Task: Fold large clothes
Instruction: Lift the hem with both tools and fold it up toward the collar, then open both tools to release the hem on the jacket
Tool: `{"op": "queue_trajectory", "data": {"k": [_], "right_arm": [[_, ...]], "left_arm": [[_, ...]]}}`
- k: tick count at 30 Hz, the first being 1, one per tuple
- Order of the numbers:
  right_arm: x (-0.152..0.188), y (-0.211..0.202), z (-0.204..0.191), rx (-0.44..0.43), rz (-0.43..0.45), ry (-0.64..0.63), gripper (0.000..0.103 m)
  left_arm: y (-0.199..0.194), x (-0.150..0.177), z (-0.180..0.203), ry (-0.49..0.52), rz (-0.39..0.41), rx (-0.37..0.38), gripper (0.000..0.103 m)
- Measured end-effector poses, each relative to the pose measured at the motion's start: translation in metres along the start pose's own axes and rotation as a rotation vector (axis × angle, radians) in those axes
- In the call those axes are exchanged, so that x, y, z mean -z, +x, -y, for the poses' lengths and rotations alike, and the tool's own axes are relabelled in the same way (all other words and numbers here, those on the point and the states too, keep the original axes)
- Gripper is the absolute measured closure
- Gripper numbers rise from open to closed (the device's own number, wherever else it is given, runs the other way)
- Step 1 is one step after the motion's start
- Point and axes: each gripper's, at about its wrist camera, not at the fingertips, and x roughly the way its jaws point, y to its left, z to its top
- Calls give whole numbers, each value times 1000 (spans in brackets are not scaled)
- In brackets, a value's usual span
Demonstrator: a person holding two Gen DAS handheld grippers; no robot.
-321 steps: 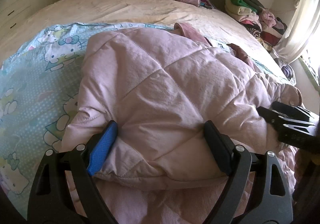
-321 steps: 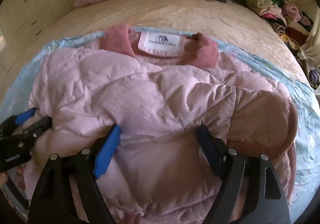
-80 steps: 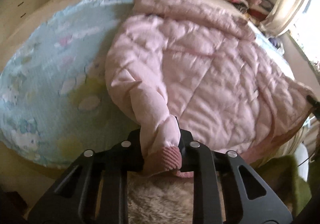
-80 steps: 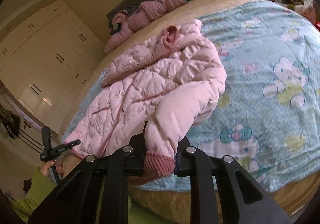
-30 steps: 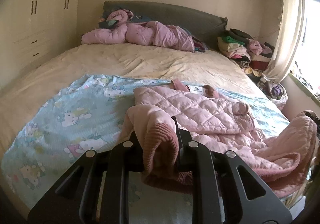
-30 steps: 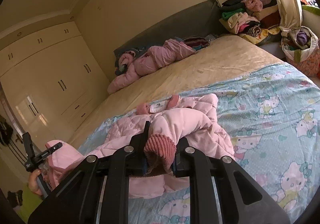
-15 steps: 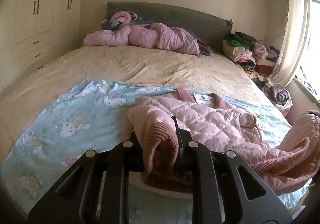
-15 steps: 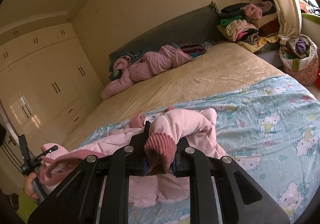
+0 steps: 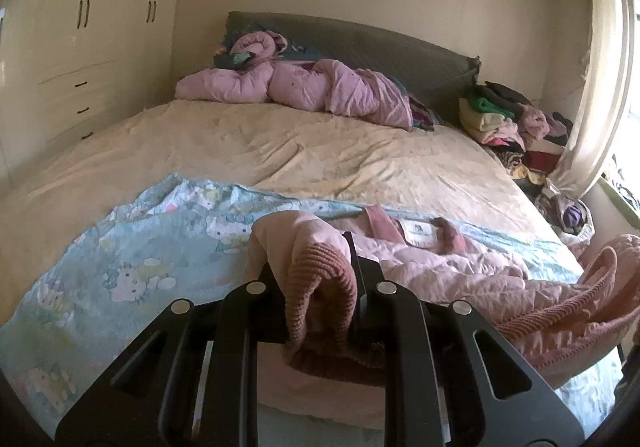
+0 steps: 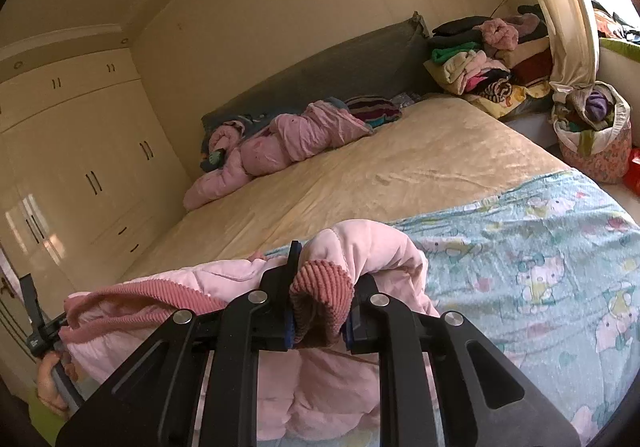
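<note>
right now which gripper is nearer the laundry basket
Right. The right gripper holds a jacket cuff on the laundry basket side of the bed; the left gripper holds the other cuff, wardrobe side.

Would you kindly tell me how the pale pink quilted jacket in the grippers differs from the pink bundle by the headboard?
The pale pink quilted jacket lies on the cartoon-print blue blanket; the crumpled mauve-pink padded bundle sits against the grey headboard. The jacket's ribbed cuffs are clamped; the bundle is untouched. The jacket is paler. Both are puffy.
</note>
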Motion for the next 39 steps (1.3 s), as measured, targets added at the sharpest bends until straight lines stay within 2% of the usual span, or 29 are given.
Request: {"op": "queue_trajectory", "data": {"k": [6, 12, 18, 22, 31, 35, 39], "right_arm": [[-14, 25, 5, 26, 3, 4, 88], [-22, 53, 11, 71, 11, 2, 88], [-17, 85, 26, 118, -20, 19, 88], [-8, 110, 35, 152, -54, 12, 87], [10, 173, 50, 236, -144, 18, 86], [16, 188, 59, 216, -171, 69, 83], [16, 189, 69, 150, -180, 141, 77]], "left_arm": [[22, -10, -3, -42, 17, -13, 91], [43, -14, -6, -143, 52, -38, 91], [64, -6, 7, -113, 75, -74, 90], [84, 2, 12, -50, 57, -103, 88], [139, 18, 4, -50, -43, -102, 87], [156, 29, 4, -51, -80, -105, 87], [157, 31, 3, -62, -85, -98, 87]]}}
